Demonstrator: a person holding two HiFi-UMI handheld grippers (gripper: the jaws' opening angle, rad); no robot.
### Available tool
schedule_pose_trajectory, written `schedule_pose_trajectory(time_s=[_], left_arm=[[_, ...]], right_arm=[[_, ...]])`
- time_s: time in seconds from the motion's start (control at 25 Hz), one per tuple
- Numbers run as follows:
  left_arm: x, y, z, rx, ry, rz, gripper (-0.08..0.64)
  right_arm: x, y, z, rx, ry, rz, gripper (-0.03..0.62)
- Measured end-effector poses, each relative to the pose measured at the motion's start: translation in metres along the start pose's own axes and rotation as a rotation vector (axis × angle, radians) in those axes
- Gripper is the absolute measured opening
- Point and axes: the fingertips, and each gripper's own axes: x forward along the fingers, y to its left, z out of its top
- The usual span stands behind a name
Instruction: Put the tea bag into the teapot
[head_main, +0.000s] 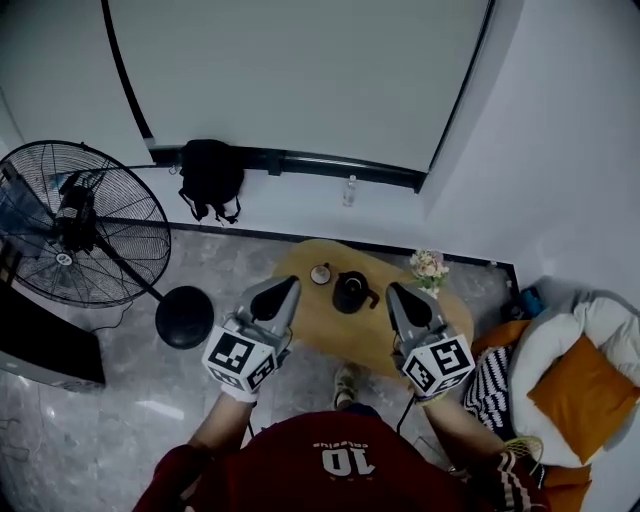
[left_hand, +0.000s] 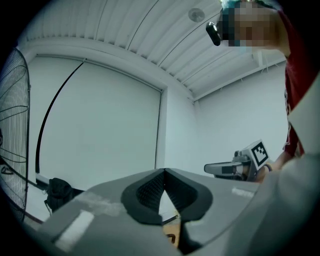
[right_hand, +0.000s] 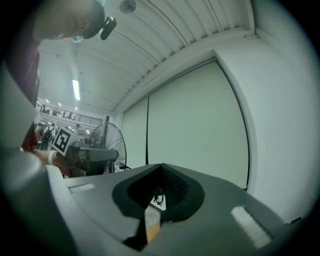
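Note:
From the head view, a black teapot (head_main: 350, 292) stands on a small oval wooden table (head_main: 318, 328) far below, with a white cup (head_main: 321, 273) beside it on the left. I can make out no tea bag in any view. My left gripper (head_main: 286, 288) and right gripper (head_main: 397, 293) are held level, high above the table, one on each side of the teapot. In the left gripper view, the left gripper (left_hand: 164, 172) is shut with nothing in it. In the right gripper view, the right gripper (right_hand: 161, 168) is also shut and empty.
A small bunch of flowers (head_main: 429, 266) sits at the table's right end. A large floor fan (head_main: 75, 225) stands to the left. A black bag (head_main: 211, 178) and a bottle (head_main: 349, 190) rest by the far wall. White and orange cushions (head_main: 575, 385) lie at the right.

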Motion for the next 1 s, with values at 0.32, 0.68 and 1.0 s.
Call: schedule_pose_trajectory(time_s=[0.32, 0.68, 1.0], left_arm=[[-0.012, -0.006, 0.001, -0.015, -0.016, -0.002, 0.002], [-0.016, -0.008, 0.007, -0.001, -0.028, -0.012, 0.002], [-0.025, -0.002, 0.014, 0.003, -0.038, 0.001, 0.002]], right_arm=[[-0.012, 0.016, 0.009, -0.008, -0.014, -0.006, -0.002], [-0.009, 0.021, 0.009, 0.005, -0.024, -0.002, -0.002], [-0.004, 0.027, 0.01, 0.018, -0.026, 0.013, -0.002]])
